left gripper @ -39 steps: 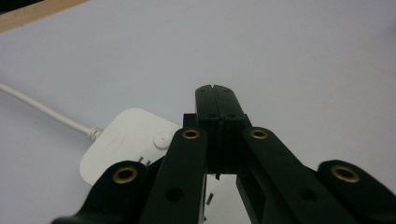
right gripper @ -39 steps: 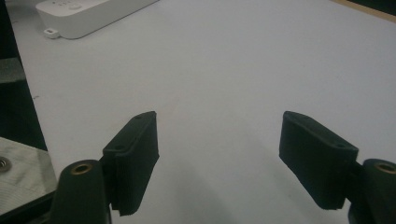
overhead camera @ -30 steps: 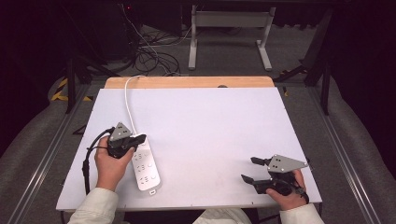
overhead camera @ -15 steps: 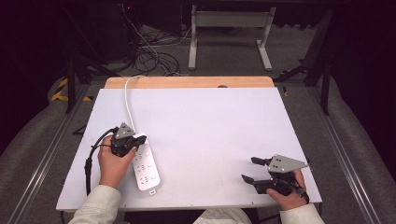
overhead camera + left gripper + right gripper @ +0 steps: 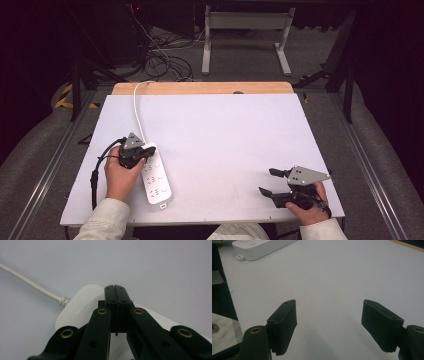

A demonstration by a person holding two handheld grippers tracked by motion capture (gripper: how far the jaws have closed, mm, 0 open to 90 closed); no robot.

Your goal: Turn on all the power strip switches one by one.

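1. Power strip [image 5: 156, 176] lies flat on the white counter [image 5: 225, 140], around 8 o'clock from the counter's centre, near the front-left corner. Long axis runs roughly 11-to-5; its white cord [image 5: 137, 107] leaves the far end toward 12 and goes over the back edge.
2. Left claw [image 5: 145, 152] sits on top of the strip's cord end. In the left gripper view the jaws are fully closed, pads together with nothing between them, tip [image 5: 115, 291] resting over the rounded end of the strip [image 5: 80, 307], just beside where the cord [image 5: 32, 285] enters.
3. My read: this is a press or poke with the closed tip, likely on a switch at that end. Not a grasp. Whether the tip is actually bearing down or only hovering just above the housing, can't tell.
4. Right claw [image 5: 274, 181] is at about 4 o'clock, near the front-right corner, well apart from the strip. Jaws wide open, empty, bare counter between them in the right gripper view; strip [image 5: 262, 248] visible far off at 11.
5. Progress: looks early. Strip is unmoved-looking and flat, no plug or other item on the counter to pair with it. Left side engaged, right side idle.
6. Left to do, as a judgement: finish the press, lift the left claw clear.
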